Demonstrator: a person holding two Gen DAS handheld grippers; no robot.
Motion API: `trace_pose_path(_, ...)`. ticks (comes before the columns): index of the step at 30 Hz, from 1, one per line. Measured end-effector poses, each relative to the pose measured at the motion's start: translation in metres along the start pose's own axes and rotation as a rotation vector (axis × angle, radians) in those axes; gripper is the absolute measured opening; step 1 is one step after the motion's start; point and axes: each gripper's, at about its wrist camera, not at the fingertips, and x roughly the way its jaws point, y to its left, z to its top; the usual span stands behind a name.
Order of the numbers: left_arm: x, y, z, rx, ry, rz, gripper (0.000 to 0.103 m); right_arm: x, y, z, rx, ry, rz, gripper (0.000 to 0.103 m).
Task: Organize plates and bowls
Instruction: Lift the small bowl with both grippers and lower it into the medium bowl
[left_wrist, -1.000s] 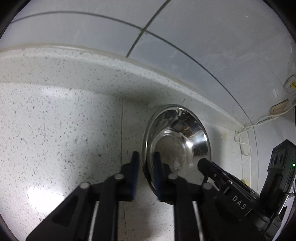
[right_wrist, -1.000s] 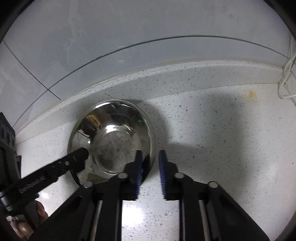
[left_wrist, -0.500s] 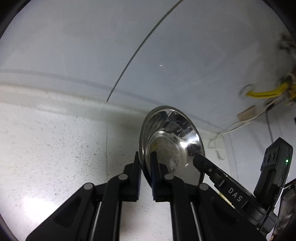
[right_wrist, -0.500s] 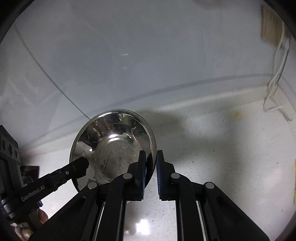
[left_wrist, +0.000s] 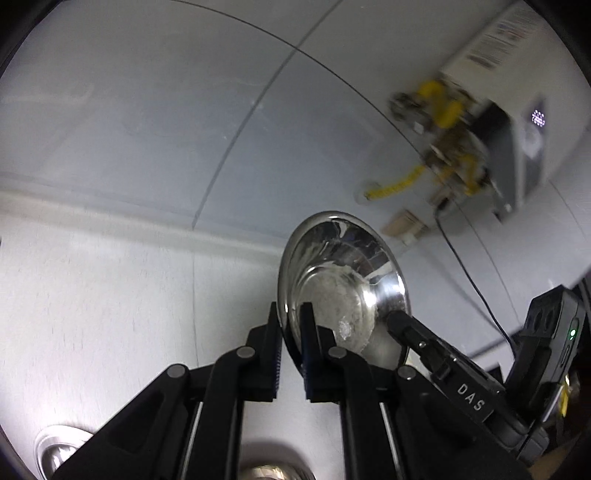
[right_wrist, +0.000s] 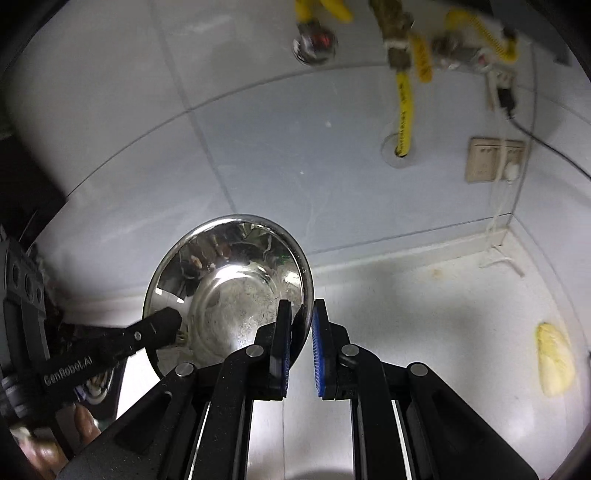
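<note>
Bowl (left_wrist: 343, 288) of polished steel, held in the air above the counter (left_wrist: 92, 314), in front of the tiled wall (right_wrist: 277, 147). Clamped on its rim from two sides: left hand-held gripper (left_wrist: 290, 332) closed on the left edge, right hand-held gripper (right_wrist: 301, 332) closed on the opposite edge, one finger inside the bowl and one outside in each case. Probably light and stiff, not fragile, but smooth and slippery, so likely to turn or slide between the pads if tilted much. Best taken at the rolled rim, as now, with both grips kept level. Some dull residue on the bottom of the bowl.

Around: gas pipes with yellow hoses (right_wrist: 402, 99) and a wall socket (right_wrist: 495, 158) higher on the wall, well apart from the bowl. Yellowish object (right_wrist: 554, 362) lying on the counter at the right, unclear what. More metal dishes (left_wrist: 55, 454) partly seen below the left hand-held gripper, maybe the stacking place. Nothing visible directly in the way.
</note>
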Motion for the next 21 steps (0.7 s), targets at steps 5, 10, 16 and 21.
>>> trace_pose_path(5, -0.024, -0.004, -0.075, 0.021, 0.088, -0.032, 0.008, -0.048, -0.01, -0.072, -0.015, 0.042, -0.015, 0.011)
trace_pose_path(10, -0.016, 0.014, -0.165, 0.008, 0.21, -0.024, 0.008, -0.063, -0.03, -0.162, -0.001, 0.144, -0.029, 0.012)
trace_pose_path(16, 0.02, 0.04, -0.23, -0.026, 0.346, 0.034, 0.008, -0.04, -0.059, -0.234, 0.071, 0.292, -0.014, 0.012)
trace_pose_path(21, 0.037, 0.05, -0.25, -0.018, 0.379, 0.088, 0.008, -0.029, -0.066, -0.268, 0.096, 0.351, -0.008, 0.012)
